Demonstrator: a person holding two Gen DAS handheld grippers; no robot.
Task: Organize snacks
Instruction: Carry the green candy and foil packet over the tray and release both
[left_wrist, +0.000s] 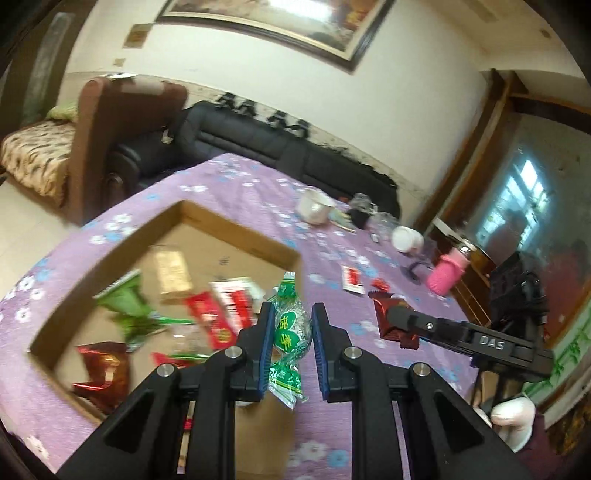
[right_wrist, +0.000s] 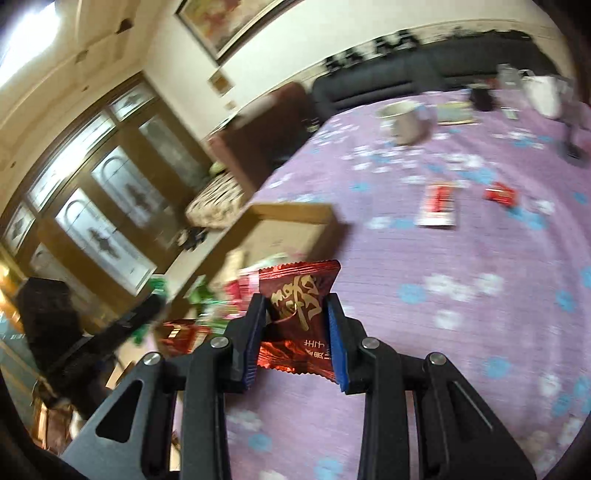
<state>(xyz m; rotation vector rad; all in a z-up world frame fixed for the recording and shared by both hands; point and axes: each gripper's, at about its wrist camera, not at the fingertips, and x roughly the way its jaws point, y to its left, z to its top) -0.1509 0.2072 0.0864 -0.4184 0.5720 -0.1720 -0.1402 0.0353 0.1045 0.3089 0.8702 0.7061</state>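
The left gripper (left_wrist: 293, 334) pinches a green and clear snack (left_wrist: 290, 332) between its two blue pads. The snack sticks up past the fingertips and hangs down below them too. It is over the near right edge of the cardboard box (left_wrist: 236, 225).

The box sits on a purple cloth with white and blue flowers (left_wrist: 229, 177), on the near left part of the table. Inside the box lie more snacks – a tan packet (left_wrist: 173, 272), a white and red packet (left_wrist: 236, 299), a flat red packet (left_wrist: 210, 319), a green wrapper (left_wrist: 127, 306) and a shiny dark red one (left_wrist: 101, 369) in the near corner.

The right gripper (right_wrist: 297, 315) pinches a dark red packet with gold writing (right_wrist: 297, 295). Its pads press on both sides, so the packet bends a little. In the left wrist view this packet (left_wrist: 391, 321) is just right of the box, above the cloth.

Two snacks lie on the cloth further right – a white and red packet (left_wrist: 352, 279) and a small red candy (left_wrist: 380, 284) beside it. Far back stand a white cup (left_wrist: 316, 206), a white jar (left_wrist: 407, 239) on its side and a pink bottle (left_wrist: 447, 271) that leans over. A dark sofa (left_wrist: 258, 140) is behind the table, and a white-gloved hand (left_wrist: 513, 417) shows at the near right
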